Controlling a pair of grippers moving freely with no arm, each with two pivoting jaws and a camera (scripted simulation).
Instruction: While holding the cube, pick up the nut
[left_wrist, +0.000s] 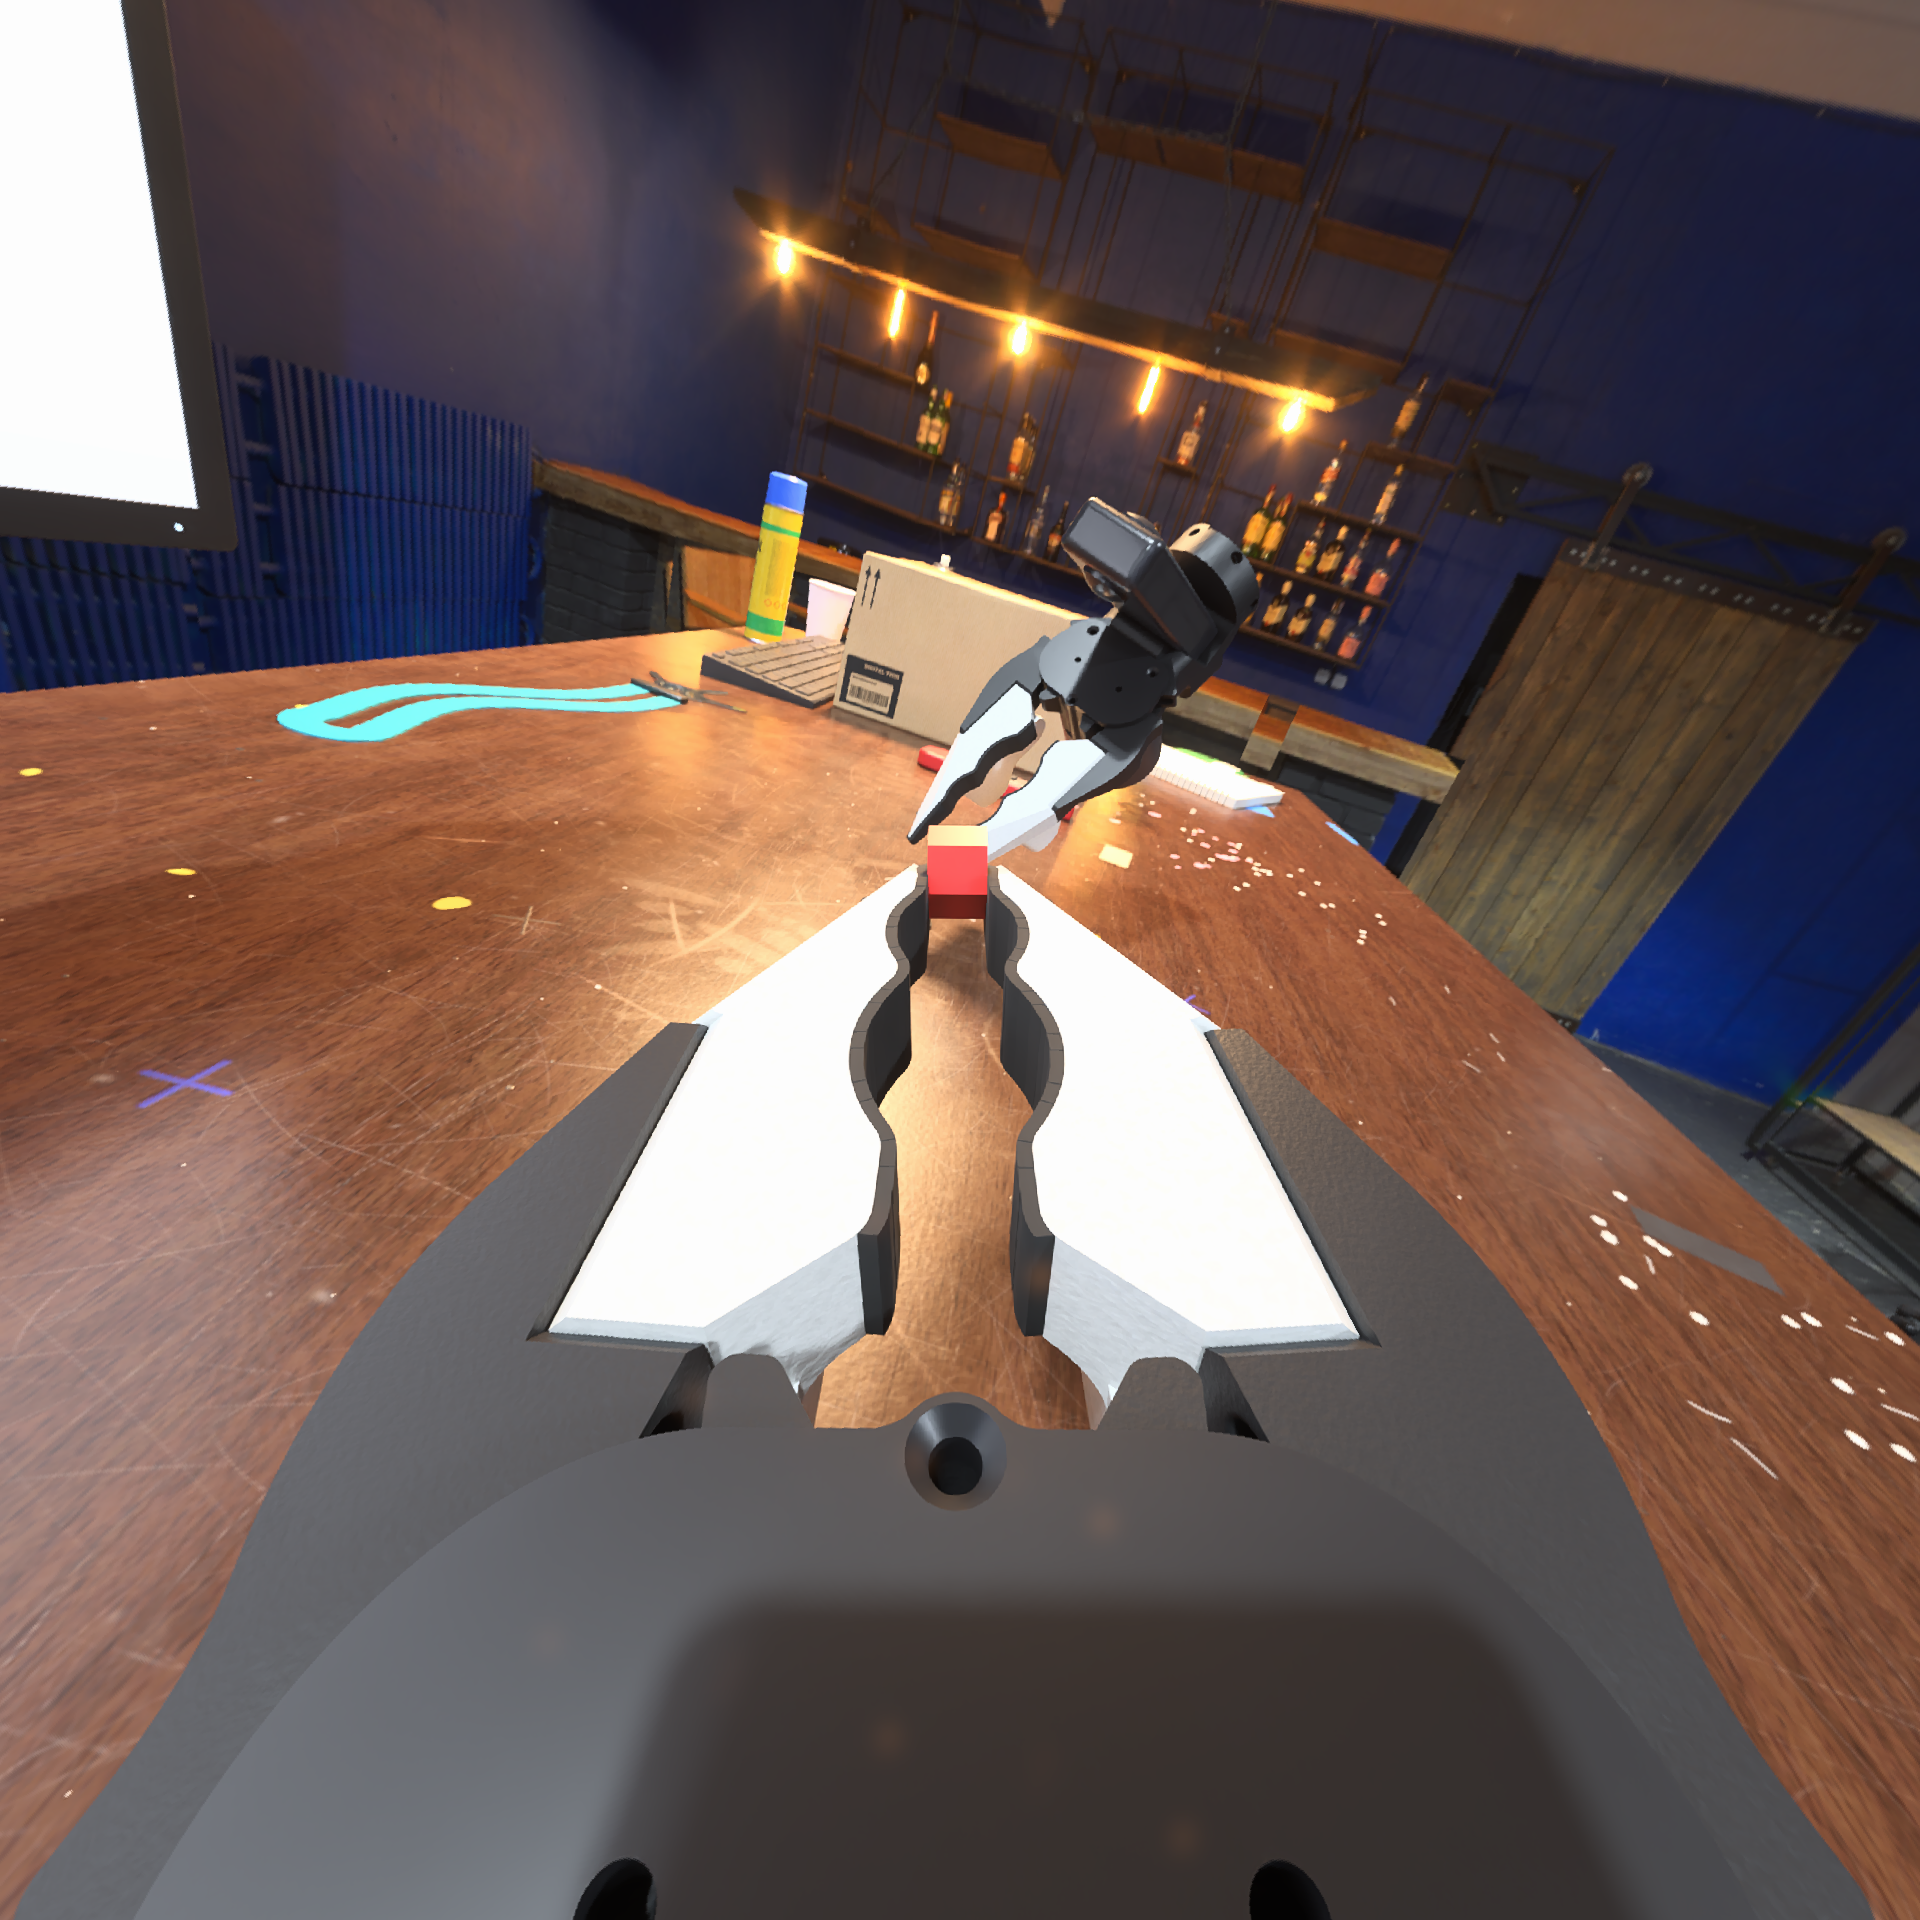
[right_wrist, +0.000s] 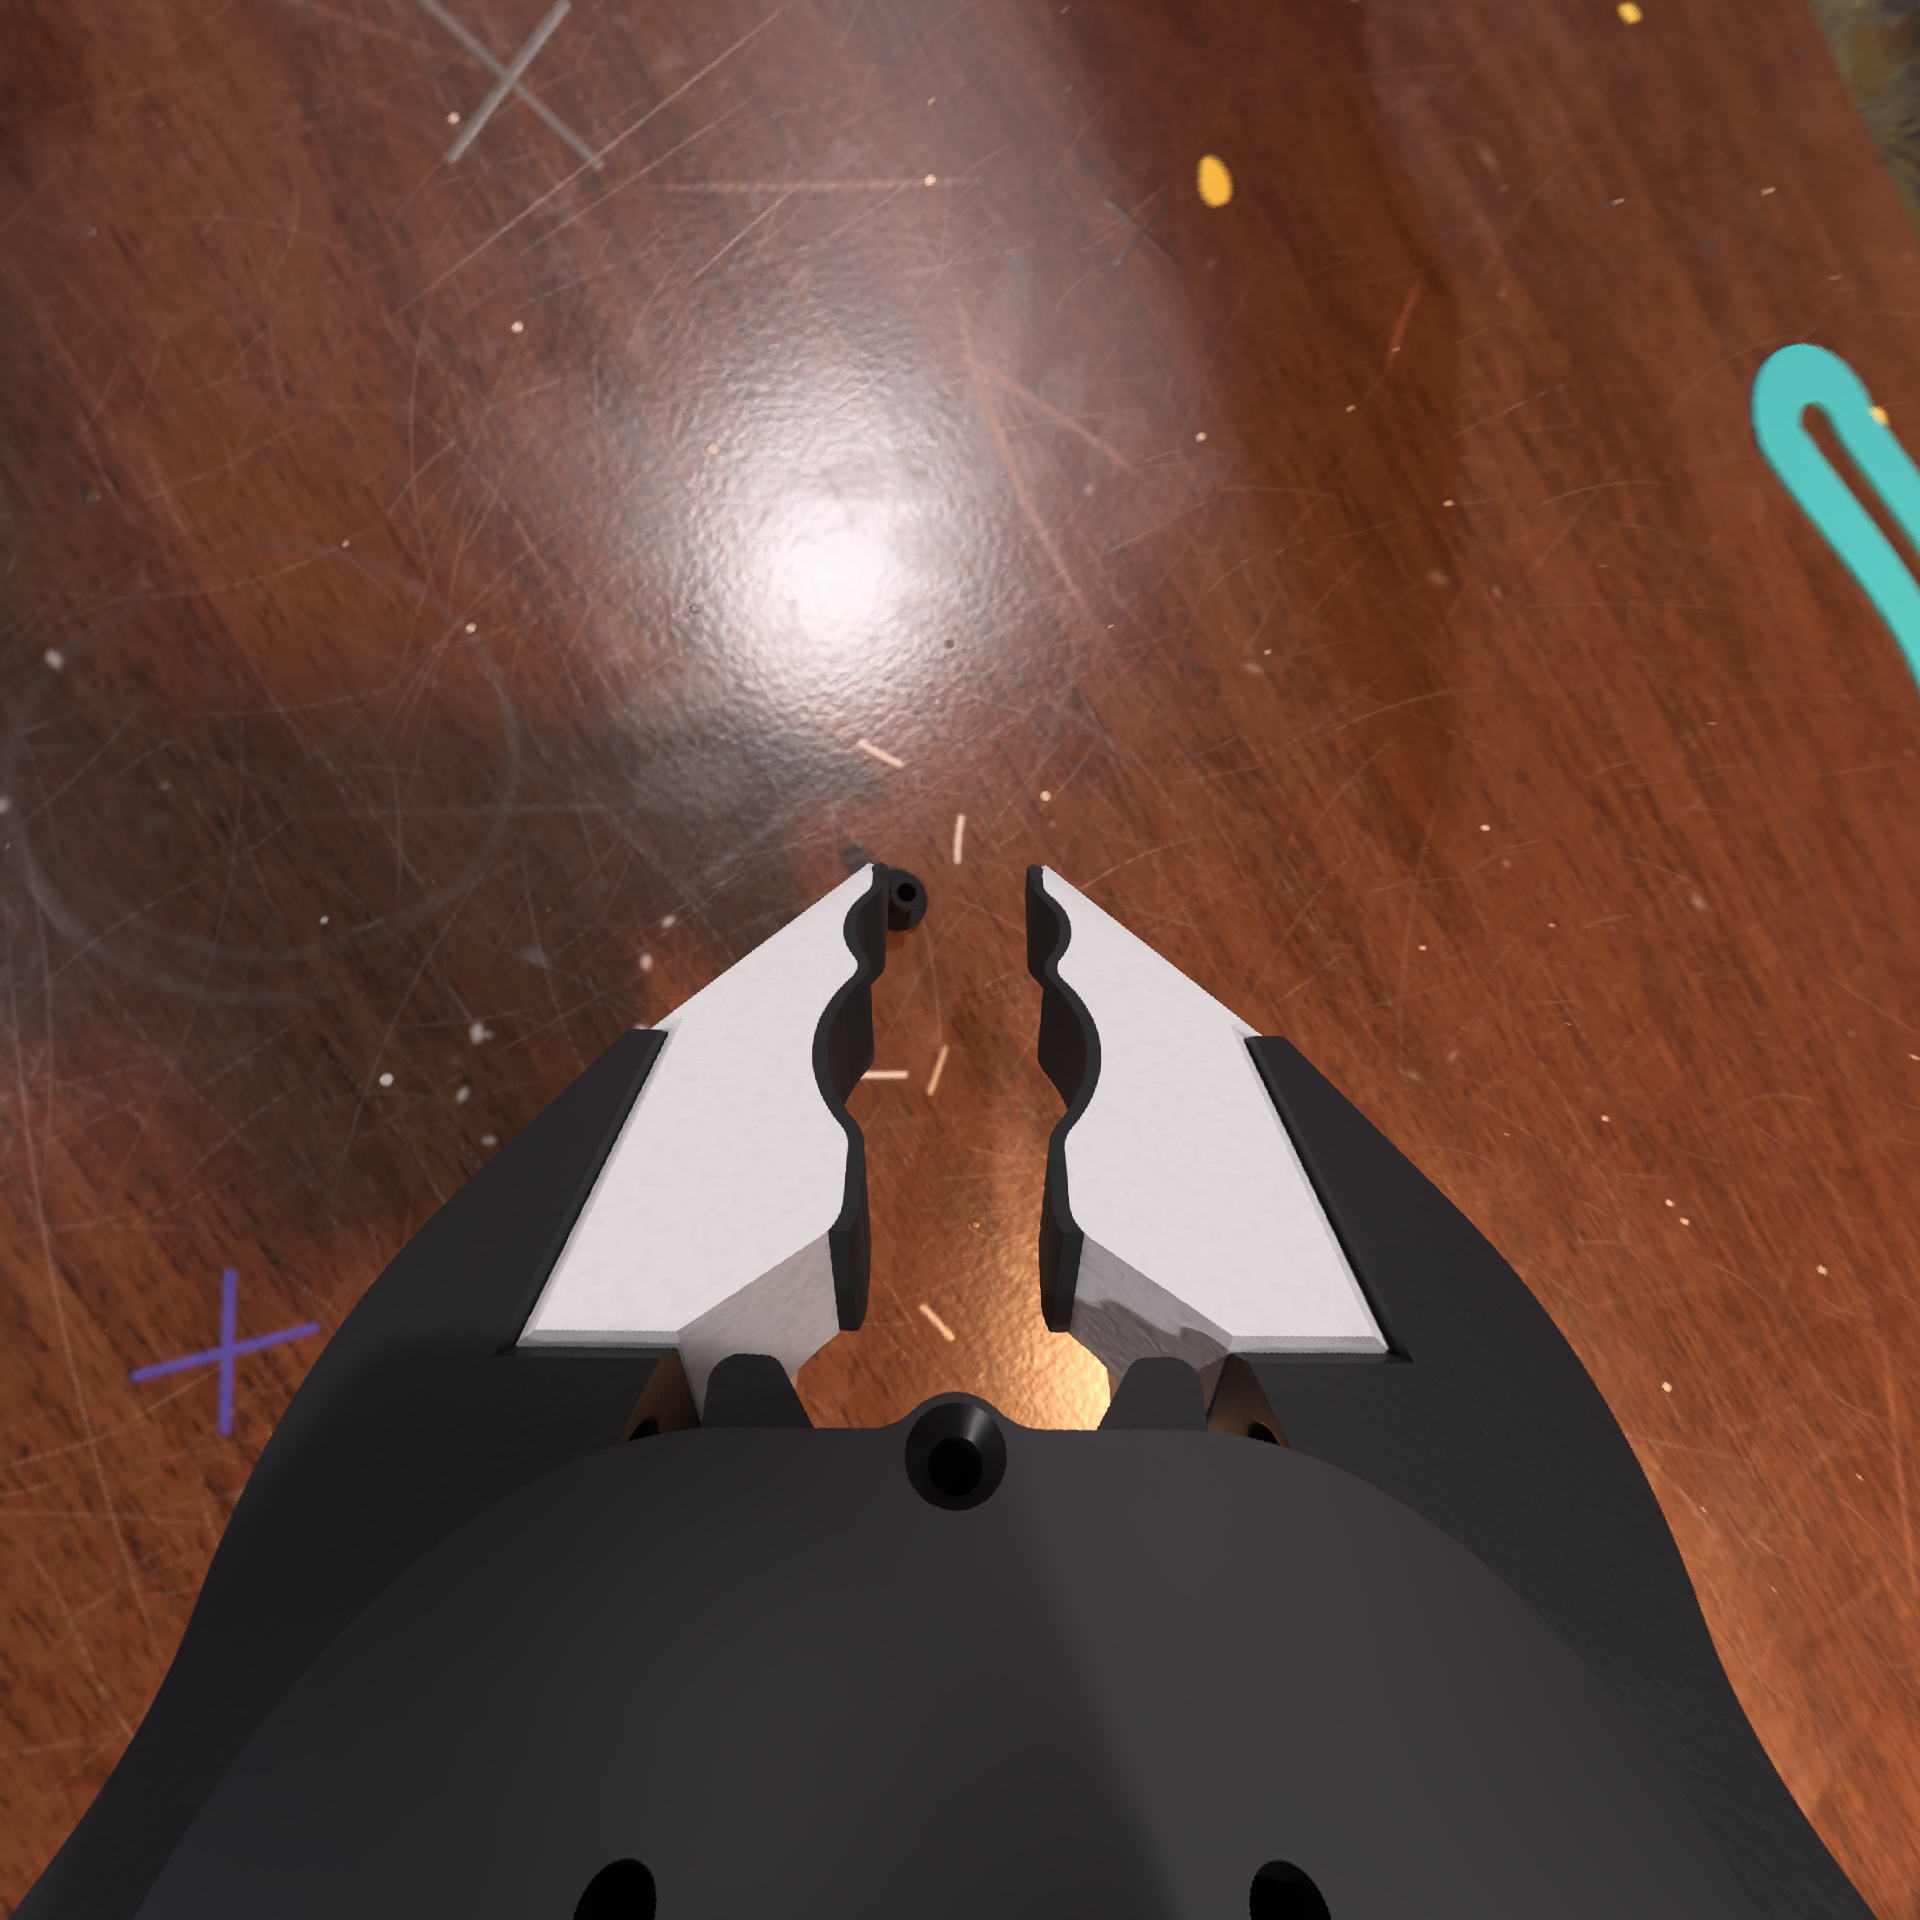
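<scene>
Left gripper (left_wrist: 954, 883) has the red cube (left_wrist: 956, 878) pinched right at its fingertips, jaws closed on it, held above the wooden table (left_wrist: 416, 1039). Only the very tips grip it, so I judge any jolt on that side could let the cube slip out.

Over on the right gripper (right_wrist: 956, 894), jaws are parted with a clear gap. The nut (right_wrist: 905, 896), small and dark, lies on the table inside that gap, but hard against the inner face of 1 finger (right_wrist: 727, 1143), not centred. That is the risk here: if the jaws close from this offset, the near finger may shove the nut forward or flick it out past the tips before the far finger (right_wrist: 1174, 1143) arrives. It is tiny, so it could also tip or roll under the pads instead of seating.

From the left wrist view the right gripper hangs just beyond the cube, tips angled down at the table. The 2 look close there, so a bump between them could knock the cube loose.
</scene>
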